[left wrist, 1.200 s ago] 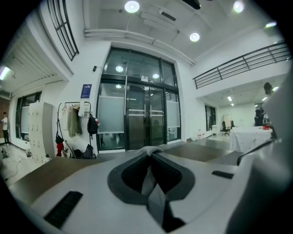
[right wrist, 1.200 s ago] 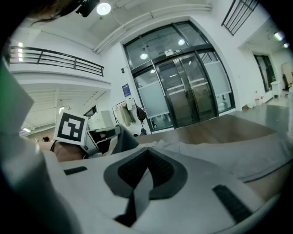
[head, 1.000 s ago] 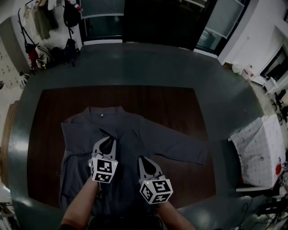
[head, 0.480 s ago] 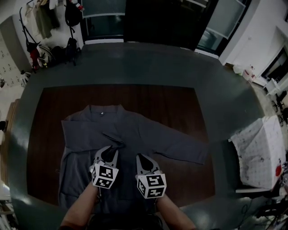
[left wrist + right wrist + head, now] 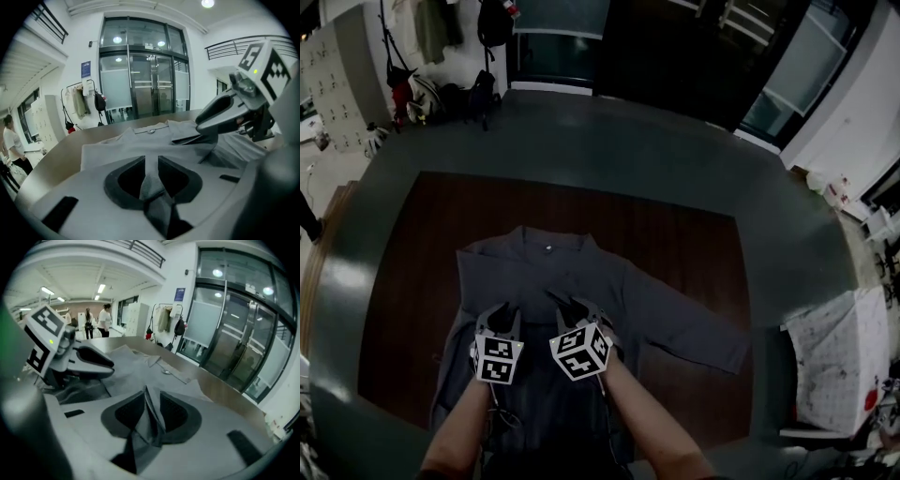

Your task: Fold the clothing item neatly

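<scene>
One grey shirt (image 5: 546,281) lies flat on the brown worktop (image 5: 412,244). Its long axis runs 12 to 6, collar (image 5: 551,246) at 12. Two hand-held grippers work side by side over its middle. The left hand-held gripper (image 5: 500,315) is clamped on a pinch of the cloth. The right hand-held gripper (image 5: 578,307) has its jaws opening, a ridge of shirt caught between them. One sleeve (image 5: 703,337) stretches off toward 4 o'clock, nearer the right one, so I'd judge that side folds next.

Grey shirt (image 5: 539,277) on dark brown table (image 5: 675,220), grey-green floor (image 5: 675,155).
</scene>
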A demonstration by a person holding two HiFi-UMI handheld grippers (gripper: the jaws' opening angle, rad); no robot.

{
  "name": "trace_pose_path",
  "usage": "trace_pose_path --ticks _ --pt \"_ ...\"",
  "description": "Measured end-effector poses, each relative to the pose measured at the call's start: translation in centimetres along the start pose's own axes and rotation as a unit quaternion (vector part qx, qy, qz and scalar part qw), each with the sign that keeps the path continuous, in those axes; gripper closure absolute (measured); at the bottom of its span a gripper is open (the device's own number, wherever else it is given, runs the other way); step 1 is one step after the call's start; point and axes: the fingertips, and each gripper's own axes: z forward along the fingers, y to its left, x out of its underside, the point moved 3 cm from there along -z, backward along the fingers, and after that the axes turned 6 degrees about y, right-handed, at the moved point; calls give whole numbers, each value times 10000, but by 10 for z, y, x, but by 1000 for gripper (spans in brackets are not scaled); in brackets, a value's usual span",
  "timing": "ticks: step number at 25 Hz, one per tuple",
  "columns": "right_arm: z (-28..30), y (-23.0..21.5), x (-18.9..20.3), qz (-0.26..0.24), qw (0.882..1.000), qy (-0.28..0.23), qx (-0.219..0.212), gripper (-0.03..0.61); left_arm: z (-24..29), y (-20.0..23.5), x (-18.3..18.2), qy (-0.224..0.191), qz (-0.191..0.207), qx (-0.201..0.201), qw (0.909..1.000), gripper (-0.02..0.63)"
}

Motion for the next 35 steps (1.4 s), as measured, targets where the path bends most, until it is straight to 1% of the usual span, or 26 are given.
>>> trace_pose_path --ticks 3,6,7,8,9,10,13,15,17,19,21,22,24,26,28,30,33,35 --pt "28 5 6 -303 9985 456 98 489 4 10 4 -41 -95 25 9999 538" --pt "47 7 13 -778 9919 890 456 486 7 15 10 -98 -220 107 9997 538" --pt "50 6 15 -844 9899 990 565 486 7 16 12 -81 -241 129 9996 538" --pt "51 3 15 -804 9894 1023 644 497 7 15 13 -53 -253 147 9996 538" --pt "50 0 14 -665 9905 995 682 540 7 15 13 -45 -256 162 9995 538" --pt "48 -3 13 -462 9922 930 684 570 8 15 13 -55 -258 171 9995 538" --pt "37 -20 11 236 9945 672 769 571 10 15 15 -2 -307 189 9993 538" --pt "28 -37 17 746 9911 586 933 572 12 14 18 64 -333 200 9992 538" --pt "22 -54 33 1357 9832 640 1043 572 13 15 21 107 -344 191 9992 538" --pt "19 -67 53 1933 9718 741 1127 571 13 15 21 127 -345 178 9992 538" --pt "18 -78 71 2355 9613 756 1217 565 13 17 22 134 -325 146 9993 538" --pt "18 -82 78 2527 9567 717 1257 552 13 19 23 136 -318 104 9993 538" --pt "17 -91 89 2798 9490 600 1321 516 16 24 25 127 -338 -5 9993 538" --pt "8 -100 102 2949 9435 509 1423 514 18 22 26 72 -401 -32 9992 538" --pt "-15 -108 109 3124 9360 377 1581 514 11 18 23 -26 -461 28 9989 538" --pt "-43 -106 104 3355 9281 83 1613 514 -8 17 14 -184 -485 103 9986 538" --pt "-73 -84 85 3636 9195 -543 1389 518 -42 13 0 -508 -566 131 9970 538" --pt "-88 -62 74 3736 9134 -793 1409 561 -62 8 -3 -754 -631 226 9949 539"
